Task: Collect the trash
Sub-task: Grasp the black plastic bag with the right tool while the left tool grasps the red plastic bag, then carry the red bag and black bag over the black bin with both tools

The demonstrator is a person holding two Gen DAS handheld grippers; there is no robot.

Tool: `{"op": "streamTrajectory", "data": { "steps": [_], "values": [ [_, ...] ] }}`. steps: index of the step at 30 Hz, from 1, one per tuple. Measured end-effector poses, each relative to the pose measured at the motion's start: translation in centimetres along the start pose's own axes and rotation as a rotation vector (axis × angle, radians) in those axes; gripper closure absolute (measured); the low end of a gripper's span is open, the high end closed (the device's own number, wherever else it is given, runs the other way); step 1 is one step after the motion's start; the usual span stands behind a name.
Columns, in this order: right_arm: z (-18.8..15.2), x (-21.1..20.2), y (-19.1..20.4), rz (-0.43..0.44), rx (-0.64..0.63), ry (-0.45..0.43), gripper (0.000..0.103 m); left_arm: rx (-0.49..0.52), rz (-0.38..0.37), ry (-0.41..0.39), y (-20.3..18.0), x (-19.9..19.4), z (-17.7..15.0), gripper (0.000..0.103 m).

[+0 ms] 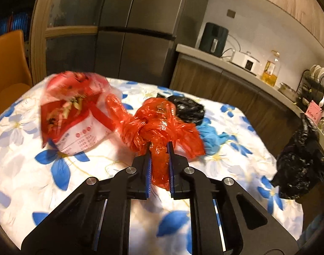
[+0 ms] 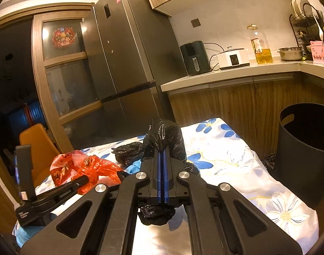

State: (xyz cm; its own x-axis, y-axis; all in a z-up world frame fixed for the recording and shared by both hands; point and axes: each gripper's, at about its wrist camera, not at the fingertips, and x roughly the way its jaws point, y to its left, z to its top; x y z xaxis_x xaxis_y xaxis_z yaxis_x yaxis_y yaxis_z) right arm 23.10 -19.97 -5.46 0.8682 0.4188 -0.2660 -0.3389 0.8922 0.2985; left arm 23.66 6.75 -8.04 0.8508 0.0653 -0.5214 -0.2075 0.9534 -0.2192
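Red bag pinched in left jaws — snack packet blurred (unreadable).

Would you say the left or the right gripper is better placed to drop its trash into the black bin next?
Right, probably. The right gripper is shut on the black bag, and the black bin stands just off its side of the table. The left gripper has the red bag pinched, lying mid-table.
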Motion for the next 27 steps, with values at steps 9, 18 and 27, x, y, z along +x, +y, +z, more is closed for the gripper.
{"op": "streamTrajectory", "data": {
  "steps": [9,18,27],
  "values": [
    [0.8,-3.1,-0.3,-0.001,-0.003,-0.043,0.1,0.025,-0.064,-0.109,-2.9,-6.0,0.5,0.092],
    [1.8,-6.4,-1.4,-0.018,-0.012,-0.096,0.1,0.083,-0.112,-0.149,-7.4,-8.8,0.6,0.092],
    [3.0,-9.2,-4.5,-0.084,-0.004,-0.148,0.1,0.167,-0.174,-0.156,-13.7,-9.0,0.4,0.092]
  ]
}}
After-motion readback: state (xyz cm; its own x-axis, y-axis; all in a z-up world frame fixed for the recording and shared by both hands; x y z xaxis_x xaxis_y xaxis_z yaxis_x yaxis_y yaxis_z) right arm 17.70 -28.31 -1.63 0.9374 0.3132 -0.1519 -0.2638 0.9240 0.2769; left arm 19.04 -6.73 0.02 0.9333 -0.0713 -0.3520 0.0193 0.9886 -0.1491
